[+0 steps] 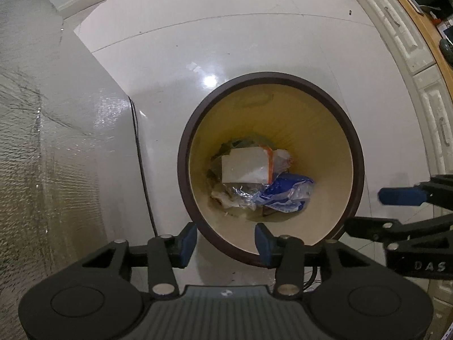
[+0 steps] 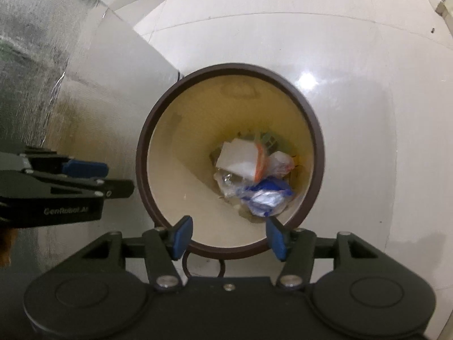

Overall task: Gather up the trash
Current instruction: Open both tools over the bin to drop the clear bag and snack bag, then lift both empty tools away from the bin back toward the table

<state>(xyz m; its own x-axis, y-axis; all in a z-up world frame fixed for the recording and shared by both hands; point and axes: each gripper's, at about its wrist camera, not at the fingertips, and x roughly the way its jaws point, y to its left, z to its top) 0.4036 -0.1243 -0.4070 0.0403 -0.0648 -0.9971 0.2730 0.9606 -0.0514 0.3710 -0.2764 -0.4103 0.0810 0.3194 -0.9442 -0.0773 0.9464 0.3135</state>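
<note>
While both the left gripper [image 1: 225, 243] and right gripper [image 2: 228, 236] hang spread and empty, the round brown-rimmed cream bin [image 1: 325, 147] on the white floor [image 1: 226, 42] holds a white carton [image 1: 245, 167], clear film and a crumpled blue-and-white plastic wrapper [image 1: 283, 192].

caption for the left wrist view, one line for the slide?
Left gripper, open and empty, above a brown-rimmed trash bin holding a white carton and blue wrapper; right gripper alongside.

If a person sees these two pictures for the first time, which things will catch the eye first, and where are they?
First comes the round bin with its dark brown rim, standing on the pale glossy floor in the middle of both views. At its bottom lie a white carton with an orange edge and a crumpled blue wrapper. Both grippers, left and right, hang open and empty above the near rim.
</note>
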